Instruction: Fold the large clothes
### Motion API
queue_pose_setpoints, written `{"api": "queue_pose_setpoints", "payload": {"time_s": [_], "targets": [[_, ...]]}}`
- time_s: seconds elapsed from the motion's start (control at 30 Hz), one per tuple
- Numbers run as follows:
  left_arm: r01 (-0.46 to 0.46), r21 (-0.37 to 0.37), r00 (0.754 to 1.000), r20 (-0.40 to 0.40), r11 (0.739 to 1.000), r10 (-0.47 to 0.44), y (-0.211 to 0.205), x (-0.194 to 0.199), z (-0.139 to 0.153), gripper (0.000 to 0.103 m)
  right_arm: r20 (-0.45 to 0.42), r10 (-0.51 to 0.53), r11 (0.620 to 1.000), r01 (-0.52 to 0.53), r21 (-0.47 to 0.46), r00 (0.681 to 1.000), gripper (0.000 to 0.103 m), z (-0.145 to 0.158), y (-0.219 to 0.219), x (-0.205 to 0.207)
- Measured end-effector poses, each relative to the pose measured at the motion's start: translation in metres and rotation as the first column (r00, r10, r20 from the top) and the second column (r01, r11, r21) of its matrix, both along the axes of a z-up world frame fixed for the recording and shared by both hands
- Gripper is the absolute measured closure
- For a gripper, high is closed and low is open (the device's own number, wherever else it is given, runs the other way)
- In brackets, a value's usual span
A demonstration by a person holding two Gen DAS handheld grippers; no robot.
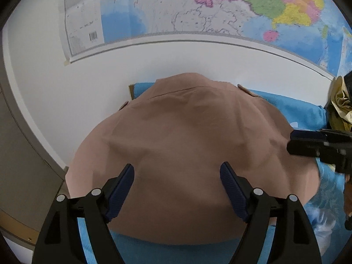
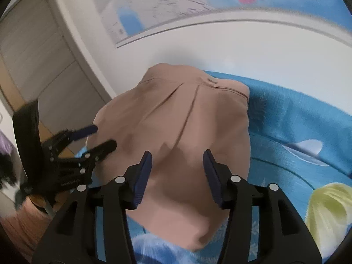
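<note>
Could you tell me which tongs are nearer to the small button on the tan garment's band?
Right. The right tongs hover open over the tan garment, in line with the button; the left tongs sit off by its far side edge.

The garment (image 1: pixel 187 154) lies mid-frame on the bedsheet (image 1: pixel 297 110); the map (image 1: pixel 198 11) hangs above, a cabinet (image 2: pixel 33 55) at upper left.
</note>
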State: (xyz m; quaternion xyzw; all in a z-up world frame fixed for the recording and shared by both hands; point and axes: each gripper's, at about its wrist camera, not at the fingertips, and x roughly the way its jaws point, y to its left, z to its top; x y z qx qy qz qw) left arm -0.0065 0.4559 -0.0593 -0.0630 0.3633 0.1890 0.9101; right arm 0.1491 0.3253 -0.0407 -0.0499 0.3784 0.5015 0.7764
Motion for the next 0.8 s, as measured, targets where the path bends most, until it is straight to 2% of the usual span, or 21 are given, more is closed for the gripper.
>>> {"api": "queue_pose_setpoints", "payload": {"time_s": [0.07, 0.27, 0.47, 0.6, 0.8], "targets": [[0.002, -0.005, 1.0, 0.01, 1.0, -0.002, -0.003, -0.006, 0.003, 0.023, 0.054, 0.013, 1.0, -0.012, -0.027, 0.998, 0.054, -0.001, 0.0, -0.013], [-0.001, 0.007, 1.0, -0.007, 1.0, 0.001, -0.013, -0.011, -0.004, 0.022, 0.136, 0.058, 0.992, -0.042, -0.116, 0.989, 0.052, -0.022, 0.005, -0.036], [-0.019, 0.011, 1.0, -0.02, 1.0, 0.019, -0.016, -0.014, -0.009, 0.022, 0.112, 0.044, 0.994, -0.032, -0.104, 0.993, 0.052, -0.026, -0.007, -0.035], [-0.026, 0.023, 1.0, -0.014, 0.999, 0.026, -0.02, -0.018, -0.007, 0.022, 0.105, 0.047, 0.996, -0.038, -0.082, 0.993, 0.048, -0.021, -0.015, -0.039], [-0.038, 0.028, 0.999, -0.009, 0.999, 0.039, -0.028, -0.023, -0.003, 0.019, 0.134, 0.051, 0.996, -0.042, -0.073, 0.99, 0.044, -0.014, -0.018, -0.049]]}}
